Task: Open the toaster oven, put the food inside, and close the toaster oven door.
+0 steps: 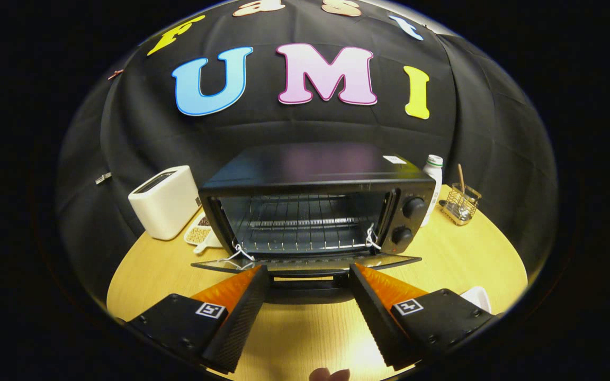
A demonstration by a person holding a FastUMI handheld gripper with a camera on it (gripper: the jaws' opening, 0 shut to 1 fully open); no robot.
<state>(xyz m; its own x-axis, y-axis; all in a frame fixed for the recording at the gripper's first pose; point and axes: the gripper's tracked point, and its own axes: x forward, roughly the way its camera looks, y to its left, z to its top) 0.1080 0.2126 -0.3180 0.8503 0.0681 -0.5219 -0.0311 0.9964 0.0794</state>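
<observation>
Spread wide, gripper (309, 275) fingers flanking handle of dropped-open door (305, 262) on toaster oven (315, 206) mid-desk (458, 254), touching nothing

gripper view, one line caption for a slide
Open gripper at the handle of the toaster oven, its door down, rack empty.

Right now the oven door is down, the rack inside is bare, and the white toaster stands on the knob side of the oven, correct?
Not quite. In the gripper view the white toaster stands on the side away from the knobs. The rest holds: the toaster oven door is down, the rack is bare, and the gripper is open, its fingers just short of the door's handle.
</observation>
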